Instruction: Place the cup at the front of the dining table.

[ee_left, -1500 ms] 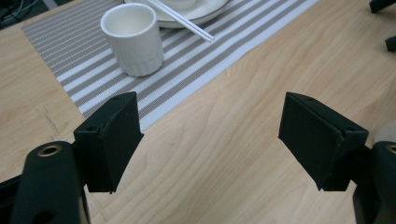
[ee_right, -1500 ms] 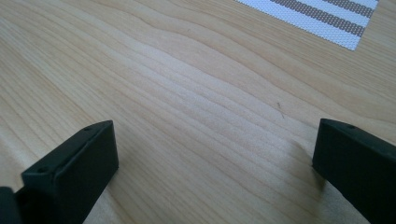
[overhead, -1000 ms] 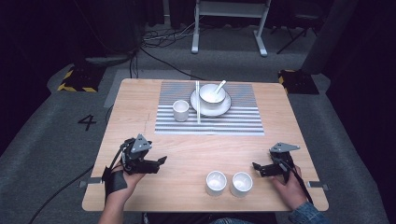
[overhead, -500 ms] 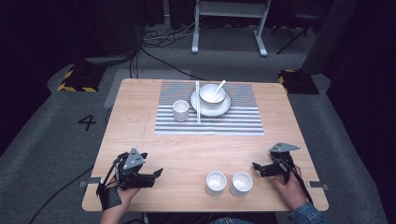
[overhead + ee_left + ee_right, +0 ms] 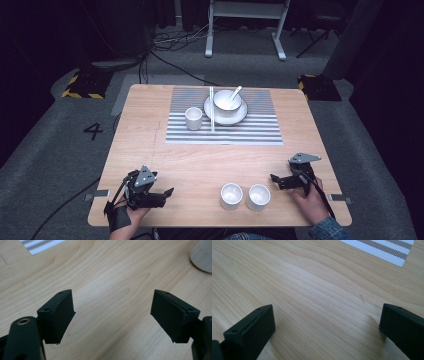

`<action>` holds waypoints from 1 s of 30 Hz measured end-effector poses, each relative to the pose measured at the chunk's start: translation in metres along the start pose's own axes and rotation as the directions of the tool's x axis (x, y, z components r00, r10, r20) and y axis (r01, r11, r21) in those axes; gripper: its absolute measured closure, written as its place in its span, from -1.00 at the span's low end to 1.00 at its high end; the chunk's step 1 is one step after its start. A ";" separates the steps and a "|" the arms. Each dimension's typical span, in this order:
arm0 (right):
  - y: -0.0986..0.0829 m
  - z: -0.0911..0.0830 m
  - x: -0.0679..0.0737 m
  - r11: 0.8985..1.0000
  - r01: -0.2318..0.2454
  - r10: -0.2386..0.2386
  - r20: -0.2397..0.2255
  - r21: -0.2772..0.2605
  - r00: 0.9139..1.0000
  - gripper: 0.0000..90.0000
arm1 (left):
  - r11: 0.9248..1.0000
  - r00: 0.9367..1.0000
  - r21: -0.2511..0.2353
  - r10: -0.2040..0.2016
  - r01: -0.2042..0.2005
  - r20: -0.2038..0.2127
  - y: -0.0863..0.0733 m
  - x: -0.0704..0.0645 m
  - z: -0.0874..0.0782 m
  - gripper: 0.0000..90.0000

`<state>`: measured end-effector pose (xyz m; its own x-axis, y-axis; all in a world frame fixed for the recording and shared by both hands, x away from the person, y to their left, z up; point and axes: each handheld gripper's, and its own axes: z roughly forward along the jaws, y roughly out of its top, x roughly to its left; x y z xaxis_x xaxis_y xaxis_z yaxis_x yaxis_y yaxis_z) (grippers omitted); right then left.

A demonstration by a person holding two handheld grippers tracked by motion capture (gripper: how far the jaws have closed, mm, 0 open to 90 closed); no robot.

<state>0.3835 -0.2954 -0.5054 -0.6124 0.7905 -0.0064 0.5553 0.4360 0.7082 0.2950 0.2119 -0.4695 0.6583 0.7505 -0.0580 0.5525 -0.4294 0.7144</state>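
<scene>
Near the table's front edge, two small white cups point(image 5: 244, 195) stand side by side between the left gripper point(image 5: 166, 192) and right gripper point(image 5: 274, 178), both with jaws spread and empty. Each gripper should probably close squarely over one cup's rim, avoiding its neighbour.

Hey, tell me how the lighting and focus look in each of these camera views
High view: the table is brightly lit, the room around it nearly black, and the picture is slightly soft. Left gripper view: wood grain sharp, the white cup at the top right corner blurred. Right gripper view: even light, a soft shadow beside the right jaw, the striped mat crisp.
</scene>
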 end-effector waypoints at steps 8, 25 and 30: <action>0.000 0.000 0.000 1.000 -0.001 0.001 0.000 0.000 1.000 -0.99 | 0.996 1.000 0.087 0.016 -0.014 -0.025 -0.008 -0.003 0.010 -0.58; 0.000 0.000 0.000 1.000 0.001 -0.001 -0.001 0.000 1.000 -0.99 | 0.997 1.000 0.076 0.019 -0.018 -0.019 -0.017 -0.012 0.034 -0.93; 0.000 0.000 0.000 1.000 0.001 -0.001 -0.001 0.000 1.000 -0.99 | 0.996 0.999 0.082 0.025 -0.023 -0.027 -0.017 -0.011 0.034 -0.97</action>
<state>0.3834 -0.2955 -0.5055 -0.6137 0.7895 -0.0067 0.5543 0.4370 0.7084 0.2958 0.1933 -0.5047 0.6579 0.7528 -0.0216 0.5774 -0.4858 0.6562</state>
